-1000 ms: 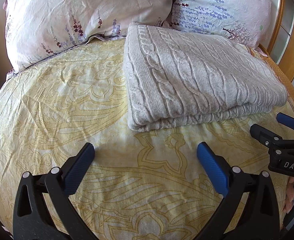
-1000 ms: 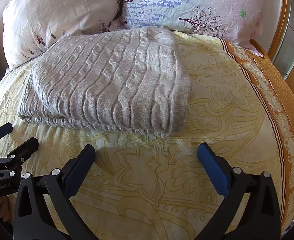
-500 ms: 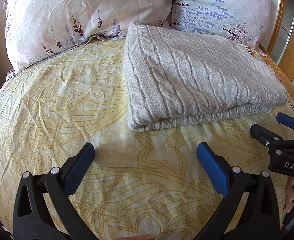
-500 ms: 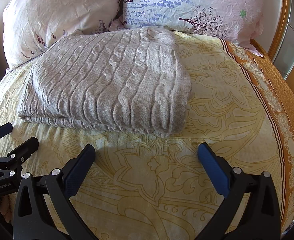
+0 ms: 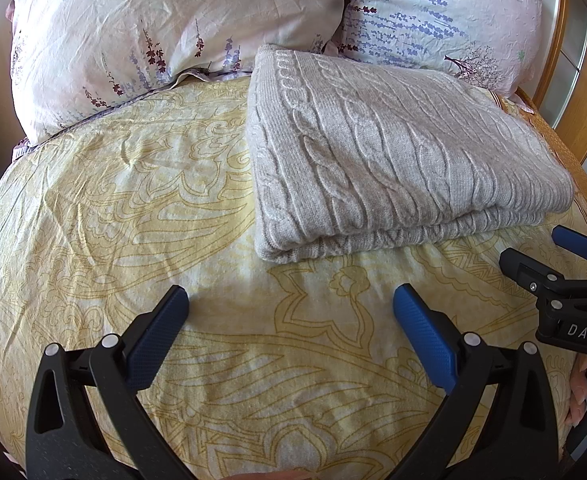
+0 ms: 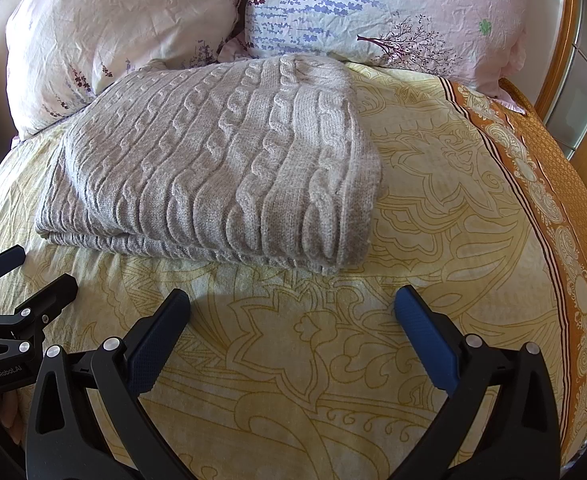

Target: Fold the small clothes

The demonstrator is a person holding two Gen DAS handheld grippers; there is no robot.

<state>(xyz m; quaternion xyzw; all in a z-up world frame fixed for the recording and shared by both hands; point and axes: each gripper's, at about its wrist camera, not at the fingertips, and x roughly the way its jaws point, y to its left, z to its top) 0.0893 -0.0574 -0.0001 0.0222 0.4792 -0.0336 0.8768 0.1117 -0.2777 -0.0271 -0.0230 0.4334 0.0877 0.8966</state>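
While both pairs of tongs hover low over the near part of the bed, each stands wide apart with nothing between its blue pads. The left tongs (image 5: 289,312) hang above the yellow patterned bedspread (image 5: 105,216), and the right tongs (image 6: 291,312) do the same a little to the right, near the orange border (image 6: 549,184) of the spread. Each pair shows at the edge of the other's view, side by side and apart.

Just beyond the fingertips lies the grey cable-knit sweater (image 5: 393,152), folded into a thick rectangle of stacked layers, flat on the bedspread. Its near edge shows the layered folds; its rounded folded side faces right in the right wrist view (image 6: 221,160). No tongs touch it.

Farther still, two floral pillows lean at the head of the bed: a pale pink one (image 5: 165,28) on the left and a lavender-printed one (image 5: 445,12) on the right, the sweater's far edge reaching up to them. A wooden frame (image 5: 581,92) stands at the far right.
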